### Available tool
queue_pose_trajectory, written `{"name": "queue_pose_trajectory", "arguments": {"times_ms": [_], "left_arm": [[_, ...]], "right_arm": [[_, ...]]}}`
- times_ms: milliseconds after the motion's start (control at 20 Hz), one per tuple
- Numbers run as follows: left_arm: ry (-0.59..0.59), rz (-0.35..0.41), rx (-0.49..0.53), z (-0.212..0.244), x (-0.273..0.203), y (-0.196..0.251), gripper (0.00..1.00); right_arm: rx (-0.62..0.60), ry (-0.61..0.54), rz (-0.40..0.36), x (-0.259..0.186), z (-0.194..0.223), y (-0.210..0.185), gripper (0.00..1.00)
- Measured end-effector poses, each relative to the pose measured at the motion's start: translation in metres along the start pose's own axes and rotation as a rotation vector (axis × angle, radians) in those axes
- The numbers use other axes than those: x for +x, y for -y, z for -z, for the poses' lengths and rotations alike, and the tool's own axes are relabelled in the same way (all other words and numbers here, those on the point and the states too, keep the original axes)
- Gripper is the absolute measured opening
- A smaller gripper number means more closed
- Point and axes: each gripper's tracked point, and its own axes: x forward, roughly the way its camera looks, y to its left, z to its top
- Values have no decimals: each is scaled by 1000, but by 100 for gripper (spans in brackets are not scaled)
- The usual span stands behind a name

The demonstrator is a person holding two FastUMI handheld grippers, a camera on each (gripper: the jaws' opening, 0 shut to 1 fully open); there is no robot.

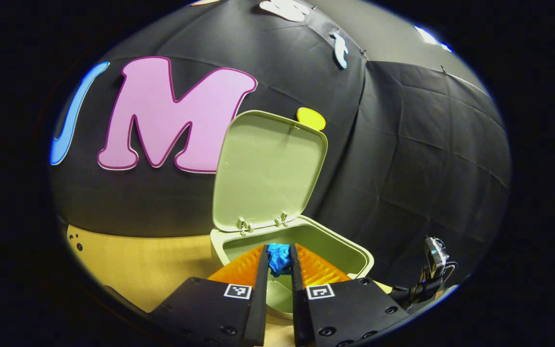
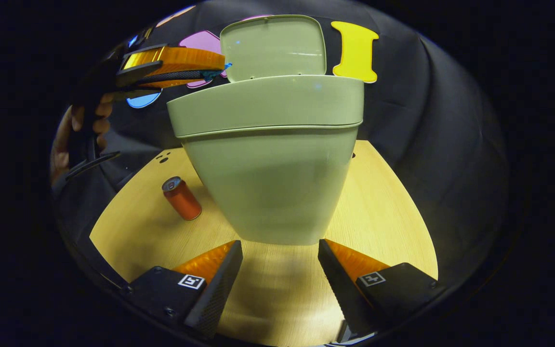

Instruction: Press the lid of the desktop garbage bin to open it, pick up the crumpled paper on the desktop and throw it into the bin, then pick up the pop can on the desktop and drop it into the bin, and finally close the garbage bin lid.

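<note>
The pale green bin (image 2: 268,183) stands on the wooden desktop with its lid (image 1: 268,168) swung upright. In the left gripper view my left gripper (image 1: 279,258) is shut on a blue crumpled paper (image 1: 279,259), held just over the bin's open mouth (image 1: 316,241). The right gripper view shows that same left gripper (image 2: 219,70) at the upper left, level with the bin's rim, a hand behind it. A red pop can (image 2: 181,198) stands upright on the desk left of the bin. My right gripper (image 2: 280,253) is open, low in front of the bin's base.
The wooden desktop (image 2: 383,212) spreads around the bin, with bare wood to the right of it. In the left gripper view the other gripper's camera and cable (image 1: 434,260) sit at the lower right beyond the bin.
</note>
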Motion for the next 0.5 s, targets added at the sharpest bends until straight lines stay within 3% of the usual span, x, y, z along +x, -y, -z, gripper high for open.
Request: {"name": "queue_pose_trajectory", "arguments": {"times_ms": [200, 300, 400, 450, 500], "left_arm": [[-1, 20, 2, 2, 1, 4, 30], [3, -2, 20, 1, 1, 1, 39], [8, -15, 32, 2, 0, -1, 55], [12, -22, 31, 0, 0, -2, 75], [22, -39, 28, -2, -2, -4, 80]], "right_arm": [[-3, -2, 0, 4, 3, -2, 99], [-2, 2, 4, 2, 0, -2, 99], [7, 11, 3, 3, -4, -4, 99], [11, 12, -1, 4, -4, -5, 99], [10, 12, -5, 5, -4, -7, 99]]}}
